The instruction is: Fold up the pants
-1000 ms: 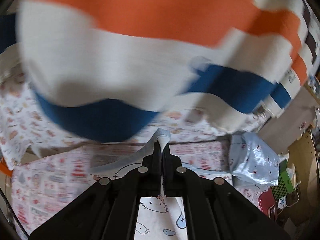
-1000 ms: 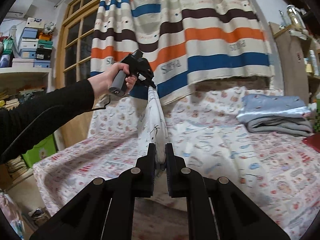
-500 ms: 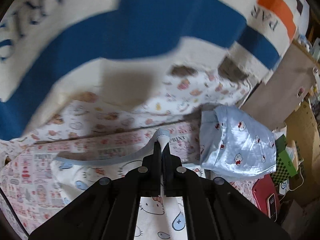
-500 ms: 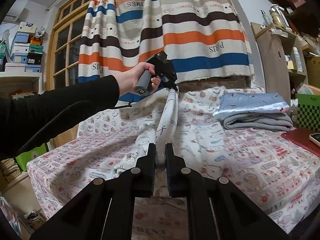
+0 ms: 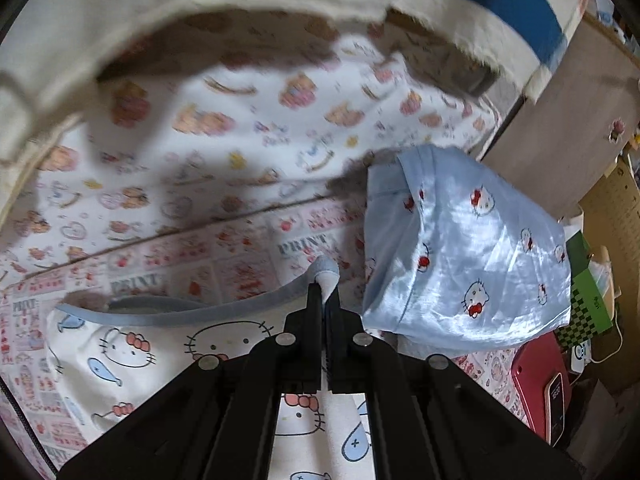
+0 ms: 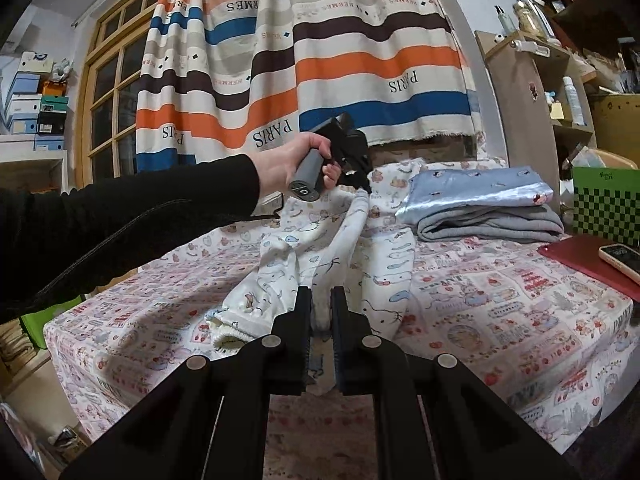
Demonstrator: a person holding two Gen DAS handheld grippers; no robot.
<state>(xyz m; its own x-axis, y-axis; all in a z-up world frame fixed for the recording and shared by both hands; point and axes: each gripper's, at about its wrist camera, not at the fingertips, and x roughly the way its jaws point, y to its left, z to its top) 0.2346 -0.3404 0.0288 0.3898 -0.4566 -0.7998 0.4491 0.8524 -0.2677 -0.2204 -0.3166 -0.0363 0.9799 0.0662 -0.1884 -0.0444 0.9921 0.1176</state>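
Bed (image 6: 520,304) with printed sheet, striped curtain (image 6: 320,60) behind. Pants (image 6: 332,248) stretched above bed: left gripper (image 5: 327,286) clamped shut on blue waistband, right gripper (image 6: 321,308) closed on opposite end.

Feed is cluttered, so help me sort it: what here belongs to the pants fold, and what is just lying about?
In the job:
white cartoon-print pants
left gripper, clamping the waistband
right gripper, clamping the other end
bed

Lying about:
folded clothes stack
red case with phone
striped curtain

Striped curtain (image 6: 320,60) beside wood-framed window (image 6: 112,92) (shelves (image 6: 568,80) opposite)
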